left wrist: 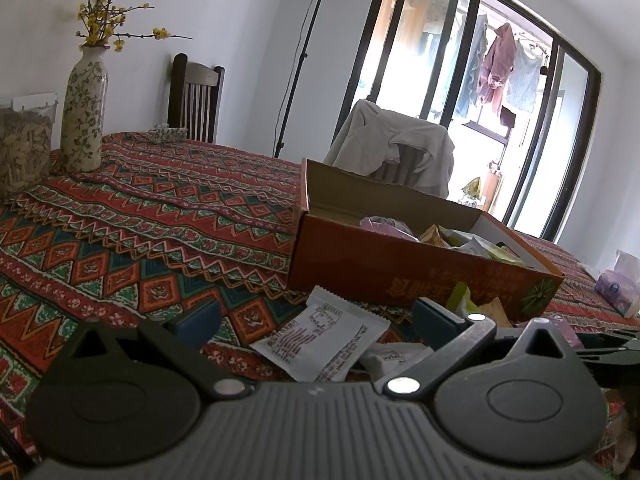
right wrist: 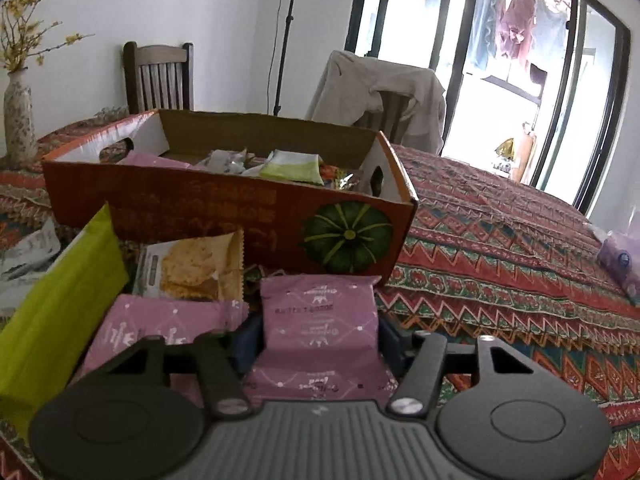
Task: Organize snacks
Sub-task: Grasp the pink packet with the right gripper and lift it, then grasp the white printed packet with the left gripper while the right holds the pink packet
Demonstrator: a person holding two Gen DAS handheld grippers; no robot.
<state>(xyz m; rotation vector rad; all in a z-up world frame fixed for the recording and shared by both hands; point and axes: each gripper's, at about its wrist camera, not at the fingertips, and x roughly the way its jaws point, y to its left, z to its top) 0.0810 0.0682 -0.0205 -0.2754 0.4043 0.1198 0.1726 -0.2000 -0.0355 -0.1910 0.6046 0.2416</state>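
Note:
An orange cardboard box with a green pumpkin print stands on the patterned tablecloth and holds several snack packets; it also shows in the right wrist view. My left gripper is open above a white snack packet lying in front of the box. My right gripper is shut on a purple snack packet in front of the box. Beside it lie another purple packet, a yellow-green packet and a cracker packet.
A floral vase with yellow flowers and a clear jar stand at the table's far left. Two chairs stand behind, one draped with a jacket. A purple tissue pack lies at the right. A light stand is by the wall.

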